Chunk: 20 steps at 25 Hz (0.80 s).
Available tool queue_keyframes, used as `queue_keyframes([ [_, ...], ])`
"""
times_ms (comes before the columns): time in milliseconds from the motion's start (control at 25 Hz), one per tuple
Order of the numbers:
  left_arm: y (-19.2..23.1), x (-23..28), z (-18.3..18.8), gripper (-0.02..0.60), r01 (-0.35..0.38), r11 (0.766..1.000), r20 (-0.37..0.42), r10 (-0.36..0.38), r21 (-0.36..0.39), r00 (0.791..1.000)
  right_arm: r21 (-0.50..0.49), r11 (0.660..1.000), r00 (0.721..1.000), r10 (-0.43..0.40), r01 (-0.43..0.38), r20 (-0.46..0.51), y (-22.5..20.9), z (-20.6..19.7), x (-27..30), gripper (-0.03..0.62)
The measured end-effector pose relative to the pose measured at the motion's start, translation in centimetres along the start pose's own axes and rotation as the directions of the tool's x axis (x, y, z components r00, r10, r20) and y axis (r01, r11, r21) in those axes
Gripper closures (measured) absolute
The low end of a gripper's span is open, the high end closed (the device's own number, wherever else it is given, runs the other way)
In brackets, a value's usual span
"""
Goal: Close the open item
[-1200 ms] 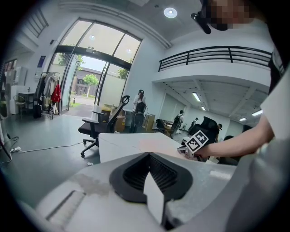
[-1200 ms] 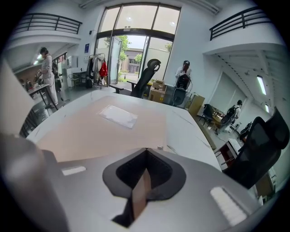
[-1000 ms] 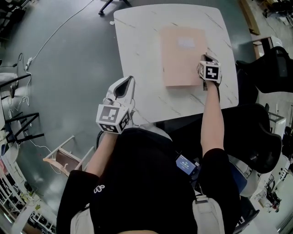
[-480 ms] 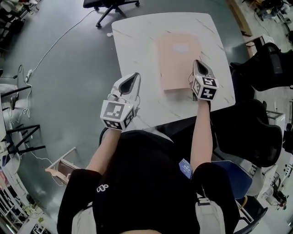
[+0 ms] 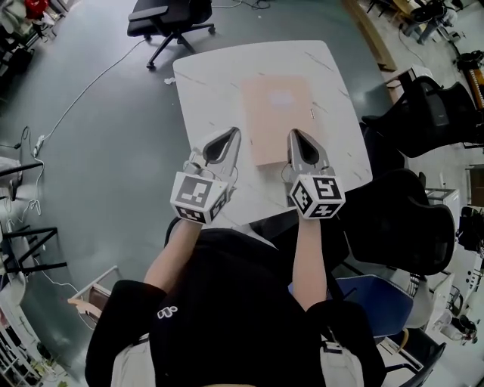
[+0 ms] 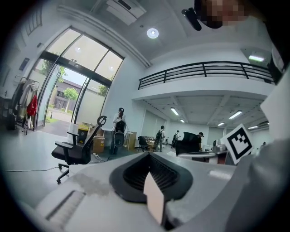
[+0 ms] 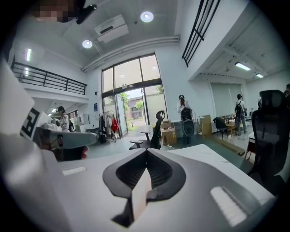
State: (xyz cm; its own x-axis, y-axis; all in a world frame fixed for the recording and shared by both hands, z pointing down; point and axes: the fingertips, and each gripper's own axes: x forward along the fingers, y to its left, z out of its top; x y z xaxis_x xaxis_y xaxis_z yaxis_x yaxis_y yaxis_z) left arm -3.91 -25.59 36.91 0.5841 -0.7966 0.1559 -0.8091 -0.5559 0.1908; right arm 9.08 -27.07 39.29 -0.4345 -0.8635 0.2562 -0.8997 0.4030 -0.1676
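A flat, closed pale-pink folder (image 5: 277, 113) lies on the white marble table (image 5: 204, 91), near its middle. My left gripper (image 5: 231, 134) hovers at the table's near side, just left of the folder's near corner, jaws shut and empty. My right gripper (image 5: 293, 136) is over the folder's near right corner, jaws together with nothing between them. In the left gripper view the left gripper (image 6: 148, 156) points out across the room, tips closed. The right gripper (image 7: 146, 152) in its own view also looks level into the hall, closed and empty.
A small dark item (image 5: 311, 113) lies on the table right of the folder. Black office chairs stand beyond the far corner (image 5: 168, 17) and to the right (image 5: 412, 106). Another chair (image 5: 393, 219) is close to my right arm. A cable (image 5: 91, 83) trails on the grey floor.
My right gripper has left the folder's right edge and drawn back toward me. The left gripper has risen and moved in beside it. Both now point away, side by side.
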Motion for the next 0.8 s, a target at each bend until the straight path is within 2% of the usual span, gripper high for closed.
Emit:
queue_keyframes([
  [240,-1.2,-0.7,1.3,0.58,0.0,1.0,0.053,0.001,-0.009,0.999,-0.095,0.995,0.994,0.013,-0.002,0.107,4.4,3.6,-2.3,0.606],
  [400,-1.2,-1.3,1.9,0.58,-0.029,1.0,0.074,0.029,-0.004,0.997,-0.094,0.995,0.991,0.023,-0.01,0.13,5.7,3.8,-3.1,0.606],
  [800,-1.7,-2.0,2.6,0.58,-0.049,0.998,0.083,0.045,0.04,0.995,-0.101,0.994,0.984,0.048,-0.031,0.171,6.6,4.3,-3.9,0.606],
])
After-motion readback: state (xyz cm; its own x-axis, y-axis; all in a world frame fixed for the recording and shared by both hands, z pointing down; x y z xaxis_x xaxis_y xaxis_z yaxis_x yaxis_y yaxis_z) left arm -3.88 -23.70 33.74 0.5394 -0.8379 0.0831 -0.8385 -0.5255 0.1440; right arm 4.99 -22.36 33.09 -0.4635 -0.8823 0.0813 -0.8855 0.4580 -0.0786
